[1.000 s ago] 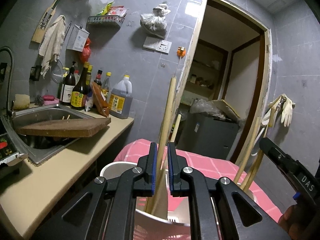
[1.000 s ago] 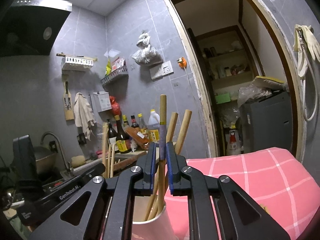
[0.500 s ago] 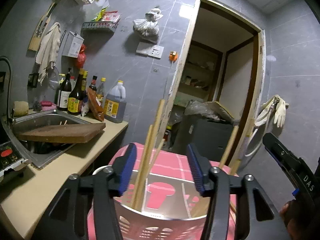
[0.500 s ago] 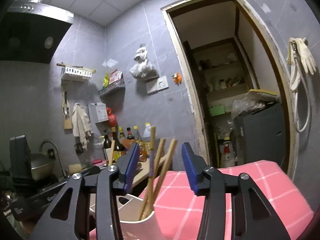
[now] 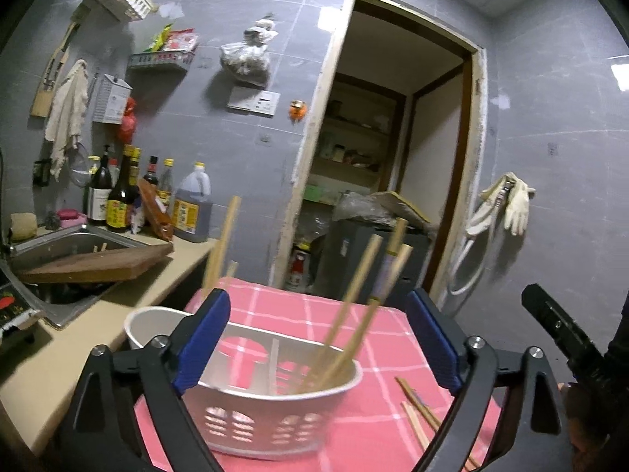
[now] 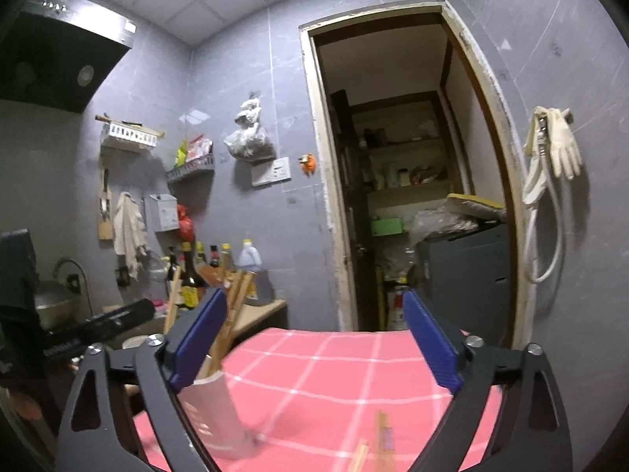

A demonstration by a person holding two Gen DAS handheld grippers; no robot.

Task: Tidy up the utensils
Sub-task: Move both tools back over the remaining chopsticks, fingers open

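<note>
Wooden chopsticks [image 5: 354,326] lean in a white slotted holder [image 5: 275,428] (two compartments); loose pair [image 5: 420,409] beside it.

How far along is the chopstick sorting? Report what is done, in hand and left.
Done: several chopsticks stand in the right compartment of the white holder, and a couple more stand at its left side.
In hand: nothing. The left gripper and right gripper are both opening, with no chopstick between the pads.
Left: loose chopsticks lie on the pink cloth right of the holder.
</note>
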